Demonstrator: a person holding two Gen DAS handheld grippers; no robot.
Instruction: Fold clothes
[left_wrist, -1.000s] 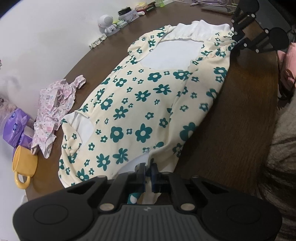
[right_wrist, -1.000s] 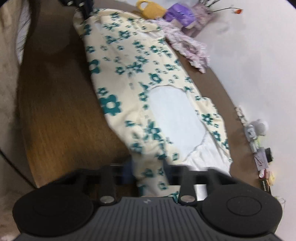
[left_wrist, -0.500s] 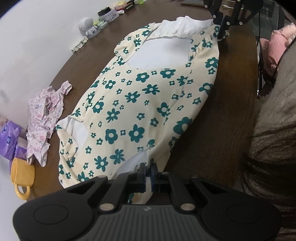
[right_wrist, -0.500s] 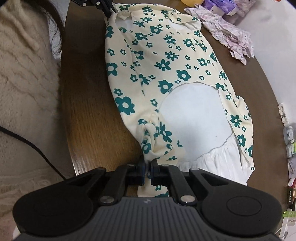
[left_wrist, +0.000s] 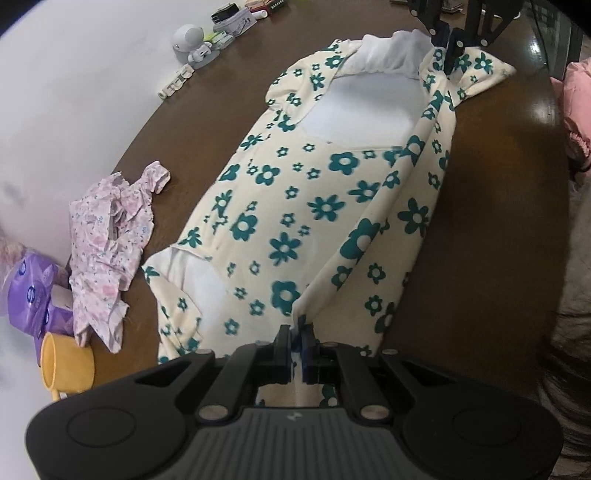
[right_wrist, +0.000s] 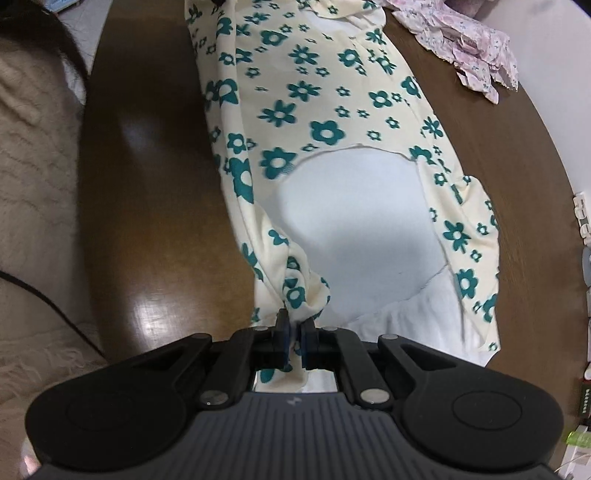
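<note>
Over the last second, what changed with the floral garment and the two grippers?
Both hand-held grippers, left and right, kept their pinch on the floral garment and lifted its near long edge off the table, starting to carry it over the rest. Unchanged: the pink garment, yellow mug and the garment's far side.

We see our left gripper (left_wrist: 296, 332) and right gripper (right_wrist: 294, 326) as matte black, ribbed bodies with round side discs, silver screws, linkage arms and blue-padded fingers (right_wrist: 283, 332). We wear a cream knit sweater (right_wrist: 33, 155), crossed by a thin dark cable (right_wrist: 44, 295).
</note>
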